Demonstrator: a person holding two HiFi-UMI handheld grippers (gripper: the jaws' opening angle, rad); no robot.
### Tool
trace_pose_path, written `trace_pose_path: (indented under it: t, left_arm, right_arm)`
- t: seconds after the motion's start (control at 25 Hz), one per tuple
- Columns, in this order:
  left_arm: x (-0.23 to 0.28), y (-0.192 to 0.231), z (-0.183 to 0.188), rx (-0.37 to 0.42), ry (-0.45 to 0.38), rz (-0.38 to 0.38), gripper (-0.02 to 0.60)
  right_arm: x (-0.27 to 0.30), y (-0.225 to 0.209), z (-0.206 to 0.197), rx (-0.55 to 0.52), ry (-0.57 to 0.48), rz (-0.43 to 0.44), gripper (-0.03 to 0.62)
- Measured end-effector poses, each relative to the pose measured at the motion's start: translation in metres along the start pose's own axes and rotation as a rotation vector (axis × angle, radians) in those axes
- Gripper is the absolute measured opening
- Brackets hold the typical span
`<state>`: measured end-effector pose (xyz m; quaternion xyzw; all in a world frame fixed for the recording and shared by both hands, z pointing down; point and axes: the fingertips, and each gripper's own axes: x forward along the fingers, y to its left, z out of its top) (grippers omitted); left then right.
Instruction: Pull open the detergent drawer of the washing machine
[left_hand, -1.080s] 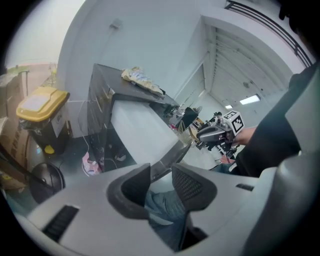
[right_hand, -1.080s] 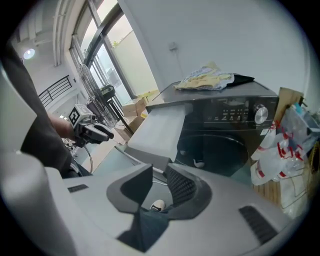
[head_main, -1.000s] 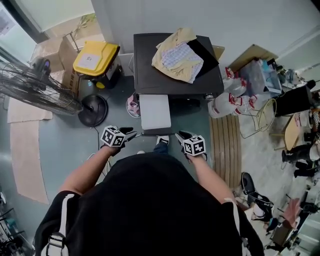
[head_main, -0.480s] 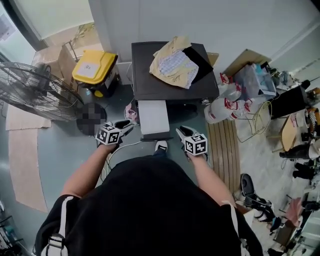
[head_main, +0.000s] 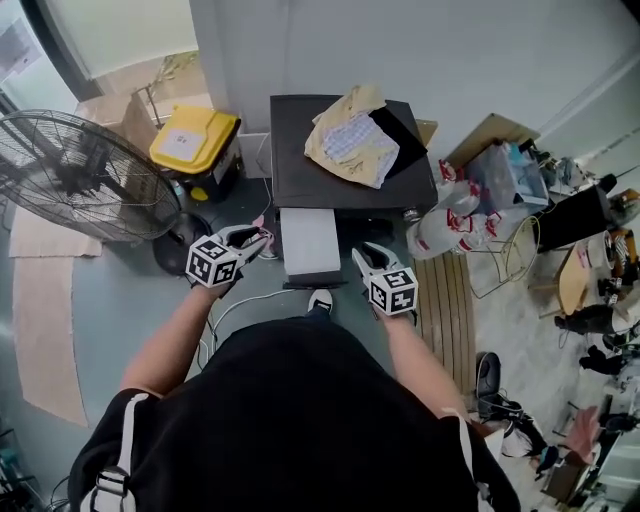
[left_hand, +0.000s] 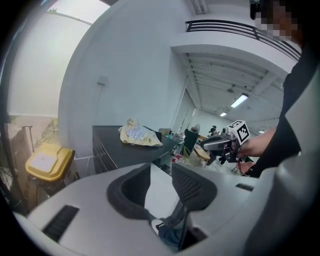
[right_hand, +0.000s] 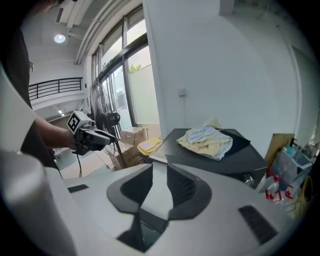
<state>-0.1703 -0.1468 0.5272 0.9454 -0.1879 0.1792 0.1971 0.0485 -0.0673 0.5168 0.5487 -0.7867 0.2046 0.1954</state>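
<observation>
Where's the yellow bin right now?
In the head view, the yellow bin stands at the upper left near the wall, between the fan and the left side of the washing machine.

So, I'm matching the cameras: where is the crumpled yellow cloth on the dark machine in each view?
Head view: crumpled yellow cloth, upper centre.
Left gripper view: cloth just left of centre.
Right gripper view: cloth right of centre.
Shared landmark: the dark machine top beneath it.
</observation>
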Motion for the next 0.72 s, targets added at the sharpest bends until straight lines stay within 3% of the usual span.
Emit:
trace_pose_path:
  t: [0.24,0.72]
  left_arm:
    - [-0.009,-0.008,0.009,0.01,-0.034,-0.011,0.14]
    - [-0.024,-0.009,0.003,0.013,-0.039,-0.012,0.138]
  right_arm:
    - [-0.007,0.018,0.02,-0.017,-0.047,0.011,0.087]
    - [-0.014,0.027,0.012,0.011,-0.048,0.0,0.087]
